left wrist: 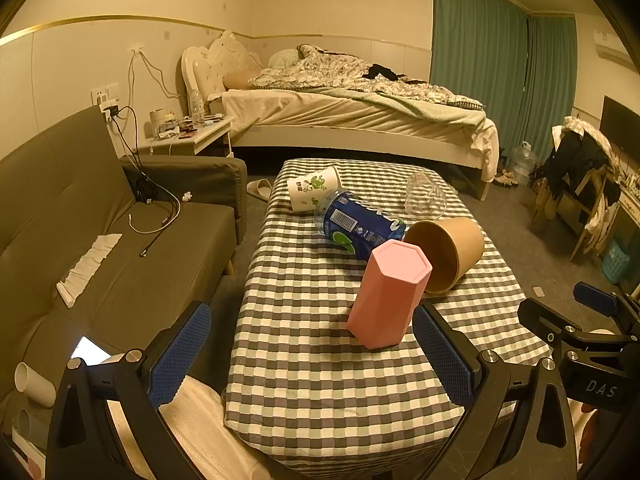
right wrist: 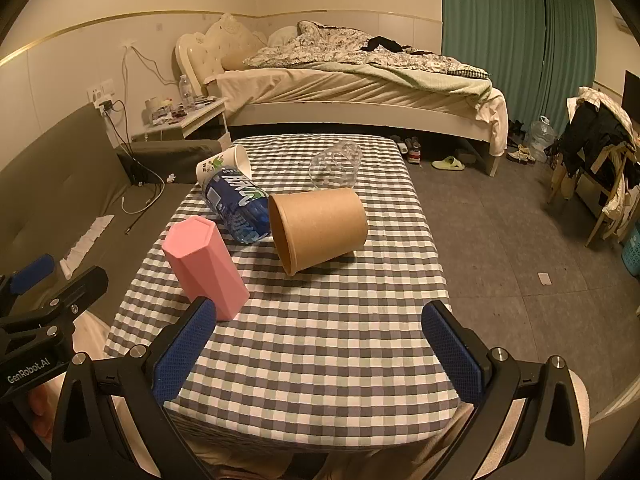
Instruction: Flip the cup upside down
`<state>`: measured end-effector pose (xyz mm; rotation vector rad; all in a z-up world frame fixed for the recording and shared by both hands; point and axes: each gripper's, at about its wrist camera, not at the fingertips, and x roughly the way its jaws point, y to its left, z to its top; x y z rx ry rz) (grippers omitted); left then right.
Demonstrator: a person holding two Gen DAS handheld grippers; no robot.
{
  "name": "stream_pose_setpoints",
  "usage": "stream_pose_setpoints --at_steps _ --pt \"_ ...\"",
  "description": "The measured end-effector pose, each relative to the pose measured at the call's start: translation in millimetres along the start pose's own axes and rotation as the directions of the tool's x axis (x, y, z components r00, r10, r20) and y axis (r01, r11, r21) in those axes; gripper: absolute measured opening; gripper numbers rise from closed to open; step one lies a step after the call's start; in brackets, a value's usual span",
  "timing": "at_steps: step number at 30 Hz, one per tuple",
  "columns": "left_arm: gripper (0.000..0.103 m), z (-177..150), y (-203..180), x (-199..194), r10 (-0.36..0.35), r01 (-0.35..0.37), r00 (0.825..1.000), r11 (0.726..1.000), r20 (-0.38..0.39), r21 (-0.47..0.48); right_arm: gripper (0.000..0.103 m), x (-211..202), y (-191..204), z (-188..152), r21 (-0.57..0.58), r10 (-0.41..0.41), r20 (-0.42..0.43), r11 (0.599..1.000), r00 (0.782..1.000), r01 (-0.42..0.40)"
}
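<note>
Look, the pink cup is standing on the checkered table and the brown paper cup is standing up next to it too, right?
Not quite. The brown paper cup is lying on its side, its open mouth facing sideways, as the right wrist view shows clearly. The pink cup does stand on the checkered table, with the brown cup near it.

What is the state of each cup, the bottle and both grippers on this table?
Pink cup: upside down, standing.
Brown cup: on its side.
White cup: on its side.
Clear cup: on its side.
Bottle: lying flat.
Left gripper: open, empty.
Right gripper: open, empty.
</note>
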<state>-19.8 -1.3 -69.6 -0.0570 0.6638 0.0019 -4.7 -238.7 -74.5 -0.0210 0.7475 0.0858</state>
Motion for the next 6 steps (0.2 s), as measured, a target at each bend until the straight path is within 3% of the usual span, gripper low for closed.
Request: stream_pose_setpoints --at_steps 6 --pt "0.103 -4.0 8.8 -2.4 0.002 -0.002 1.000 1.000 0.016 0.003 0.103 2.3 -1.1 -1.0 0.001 -0.002 -0.007 1.000 1.000 0.002"
